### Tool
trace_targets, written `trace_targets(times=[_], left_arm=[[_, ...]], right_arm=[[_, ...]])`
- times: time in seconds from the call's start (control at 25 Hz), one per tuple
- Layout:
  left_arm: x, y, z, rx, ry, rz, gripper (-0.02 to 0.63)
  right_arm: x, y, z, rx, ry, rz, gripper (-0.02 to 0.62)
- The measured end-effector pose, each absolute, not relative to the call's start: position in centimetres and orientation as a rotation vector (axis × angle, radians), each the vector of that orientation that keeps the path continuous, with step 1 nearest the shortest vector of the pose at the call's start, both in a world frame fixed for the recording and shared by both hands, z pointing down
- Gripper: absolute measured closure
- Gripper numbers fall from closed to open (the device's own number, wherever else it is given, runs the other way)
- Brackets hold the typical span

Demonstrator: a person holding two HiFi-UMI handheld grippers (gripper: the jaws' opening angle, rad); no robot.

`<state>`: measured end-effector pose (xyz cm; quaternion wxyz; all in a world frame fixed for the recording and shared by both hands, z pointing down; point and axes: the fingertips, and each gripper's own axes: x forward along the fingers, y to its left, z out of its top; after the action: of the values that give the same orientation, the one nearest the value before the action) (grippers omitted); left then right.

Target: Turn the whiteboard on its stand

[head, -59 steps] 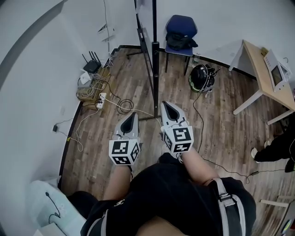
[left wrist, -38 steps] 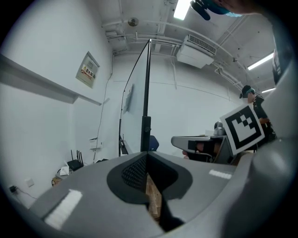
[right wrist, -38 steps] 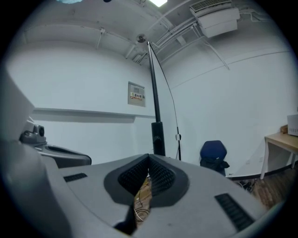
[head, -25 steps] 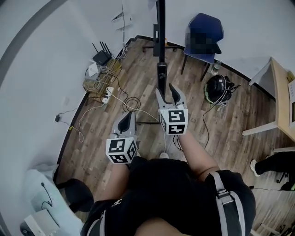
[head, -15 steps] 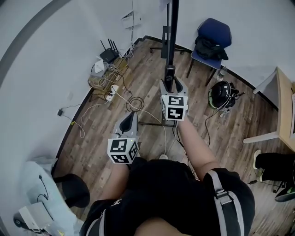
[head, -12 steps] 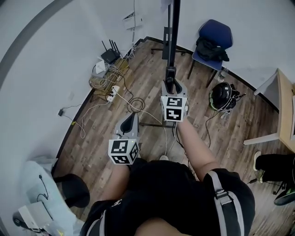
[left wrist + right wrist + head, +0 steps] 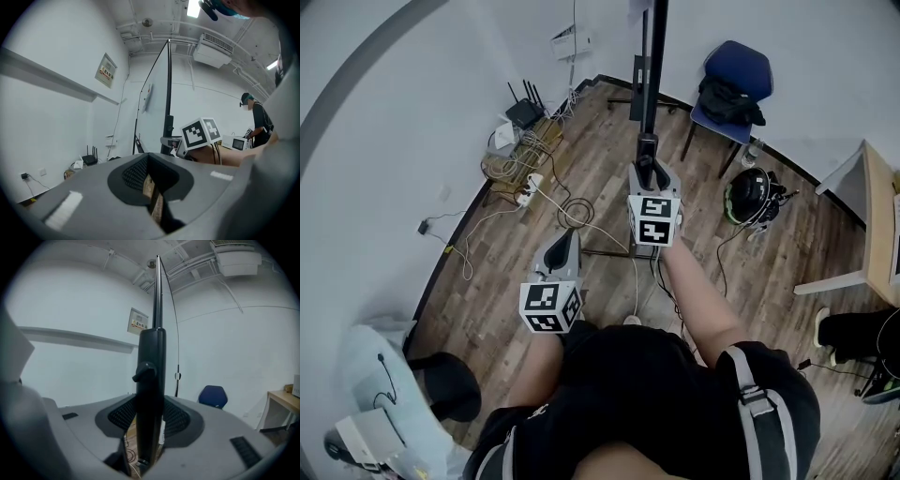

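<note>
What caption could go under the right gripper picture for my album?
Whiteboard stand's black post standing upright between the right gripper's jaws, blue chair behind.

I'm looking into an office or lab room: white walls, wood floor [image 7: 516, 272], a whiteboard [image 7: 157, 98] on its stand [image 7: 650, 84], a blue chair [image 7: 741, 75], a desk [image 7: 877, 216], a router [image 7: 525, 111], a power strip [image 7: 523, 187] with loose cables, and an air conditioner [image 7: 213, 47] under exposed ceiling pipes.
</note>
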<state>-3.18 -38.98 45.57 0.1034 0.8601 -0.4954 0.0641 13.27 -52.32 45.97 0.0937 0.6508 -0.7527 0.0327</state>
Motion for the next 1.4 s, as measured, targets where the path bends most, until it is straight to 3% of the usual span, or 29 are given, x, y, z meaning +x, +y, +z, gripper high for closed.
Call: trace_targets(times=[1.4], left_arm=[[-10.5, -31.4, 46.0, 2.470, -1.469, 0.148, 0.598]], right_arm=[[13.7, -48.8, 46.1, 2.116, -2.129, 0.161, 0.423]])
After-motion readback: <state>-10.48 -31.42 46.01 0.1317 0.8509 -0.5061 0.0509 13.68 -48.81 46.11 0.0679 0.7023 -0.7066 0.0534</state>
